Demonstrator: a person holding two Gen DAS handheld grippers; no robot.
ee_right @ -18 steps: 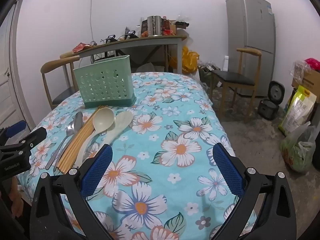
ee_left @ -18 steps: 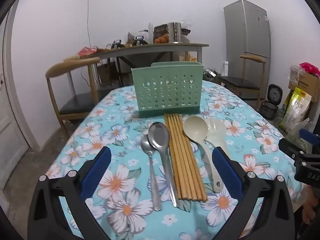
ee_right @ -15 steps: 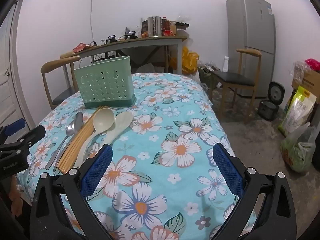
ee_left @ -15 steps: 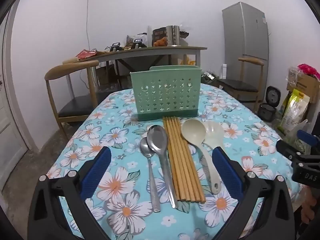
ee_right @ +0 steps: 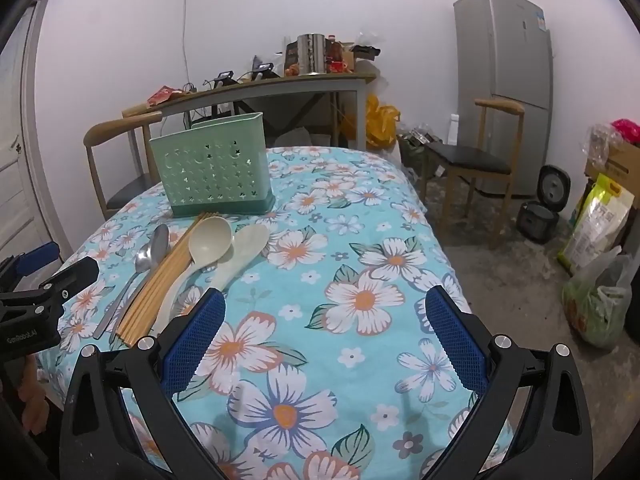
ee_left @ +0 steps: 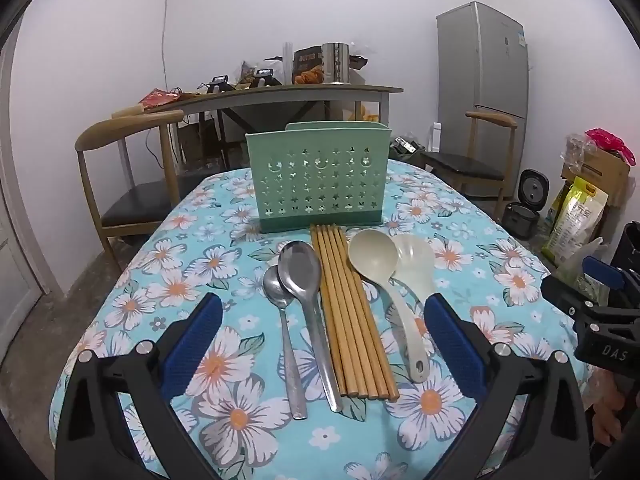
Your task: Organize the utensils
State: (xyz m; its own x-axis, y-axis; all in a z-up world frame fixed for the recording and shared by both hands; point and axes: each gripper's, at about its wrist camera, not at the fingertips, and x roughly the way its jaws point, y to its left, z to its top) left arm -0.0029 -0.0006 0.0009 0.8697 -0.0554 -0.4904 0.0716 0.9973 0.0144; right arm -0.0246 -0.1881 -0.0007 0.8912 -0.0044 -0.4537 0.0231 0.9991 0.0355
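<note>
Claws: left claw and right claw spread, empty | utensils mid-table, cloth bare rightward

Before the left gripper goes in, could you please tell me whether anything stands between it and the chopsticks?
Nothing visible does. The left gripper is open above the tablecloth, and the chopsticks lie flat straight ahead between its fingers. The metal spoons lie on their left, the plastic spoons on their right.
</note>
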